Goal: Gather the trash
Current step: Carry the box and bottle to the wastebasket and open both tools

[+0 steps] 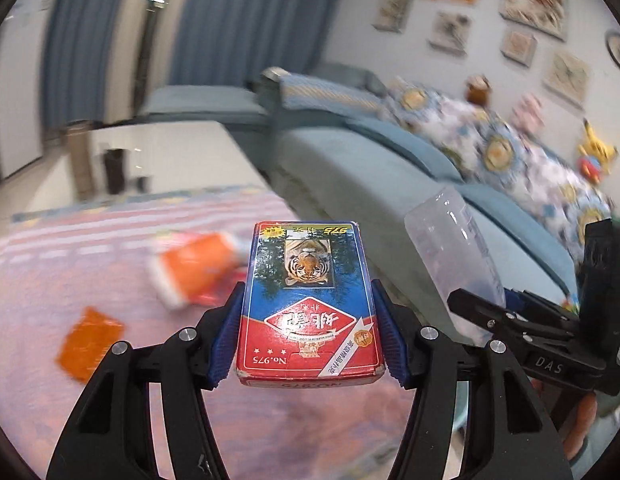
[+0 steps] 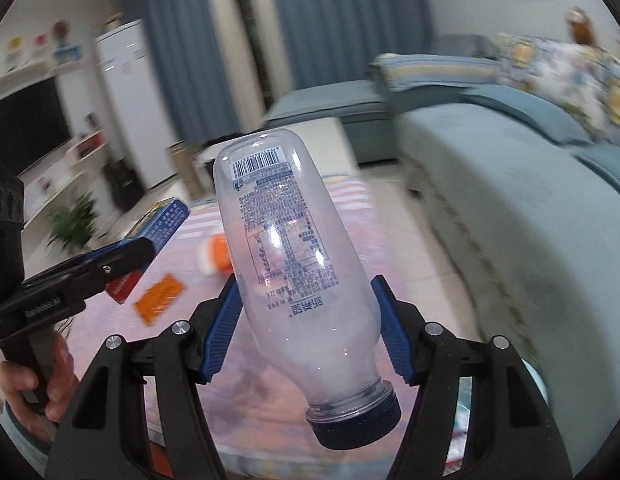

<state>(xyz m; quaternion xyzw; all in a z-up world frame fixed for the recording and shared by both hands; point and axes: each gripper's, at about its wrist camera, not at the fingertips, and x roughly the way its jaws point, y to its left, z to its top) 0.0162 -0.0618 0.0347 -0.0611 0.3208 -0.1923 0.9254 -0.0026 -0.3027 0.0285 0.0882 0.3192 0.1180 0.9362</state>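
Observation:
My left gripper (image 1: 308, 304) is shut on a red and blue card box (image 1: 308, 300) with a tiger picture, held above the pink rug. My right gripper (image 2: 306, 300) is shut on a clear empty plastic bottle (image 2: 294, 264) with a dark cap pointing toward the camera. The bottle also shows in the left wrist view (image 1: 449, 248), to the right of the box. The left gripper with the box (image 2: 162, 220) shows at the left of the right wrist view. An orange and white packet (image 1: 194, 272) and a flat orange wrapper (image 1: 88, 340) lie on the rug below.
A pink striped rug (image 1: 50, 264) covers the floor. A blue sofa (image 1: 369, 172) with patterned cushions runs along the right. A white low table (image 1: 166, 156) and blue curtains stand behind. A TV unit (image 2: 26, 128) and a plant (image 2: 74, 220) are at the left.

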